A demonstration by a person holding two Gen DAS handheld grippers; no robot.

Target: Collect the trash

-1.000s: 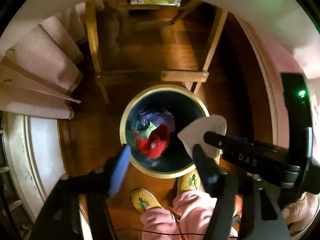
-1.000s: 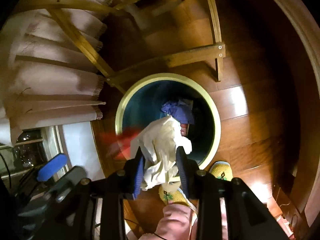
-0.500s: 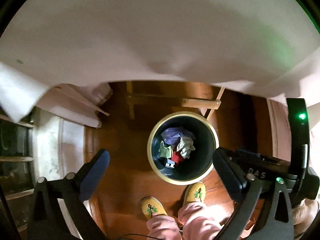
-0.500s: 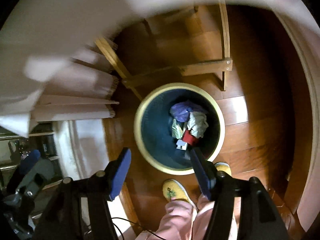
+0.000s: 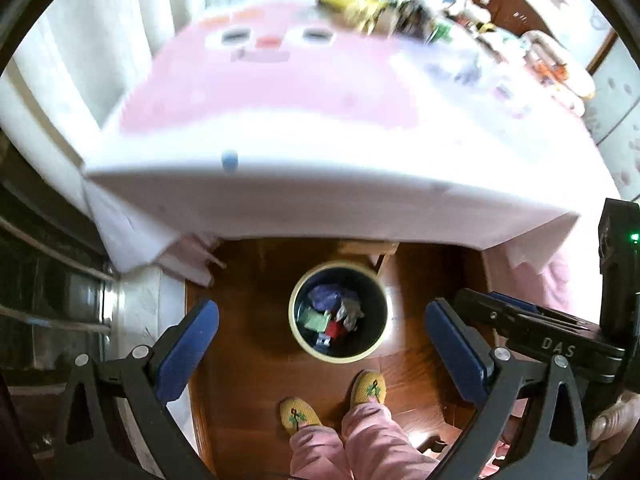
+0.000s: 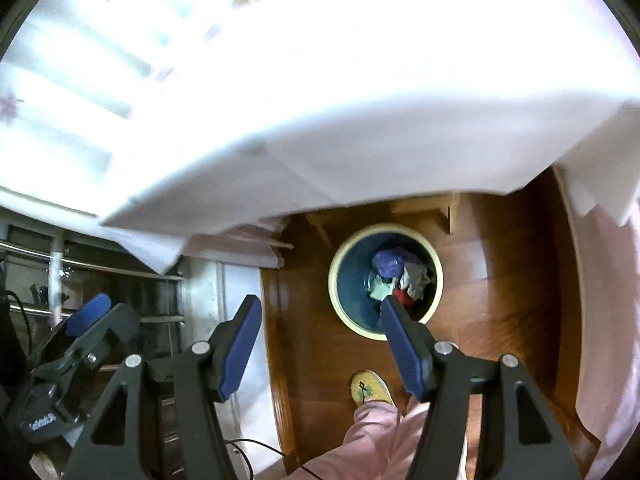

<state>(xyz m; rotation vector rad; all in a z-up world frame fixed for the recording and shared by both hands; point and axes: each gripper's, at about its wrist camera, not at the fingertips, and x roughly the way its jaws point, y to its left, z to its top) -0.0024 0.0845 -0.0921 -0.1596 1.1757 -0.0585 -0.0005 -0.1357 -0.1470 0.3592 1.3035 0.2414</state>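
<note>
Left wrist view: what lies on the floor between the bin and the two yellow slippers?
Only bare wooden floor separates the bin from the yellow slippers; the left wrist view shows this.

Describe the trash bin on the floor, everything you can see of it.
The trash bin is round, standing upright on the wooden floor just beyond the table's edge, in front of the person's yellow slippers. It has a pale cream rim and a dark blue-green inside. In it lie crumpled scraps: purple, green, red and whitish. Neither gripper touches it.
</note>
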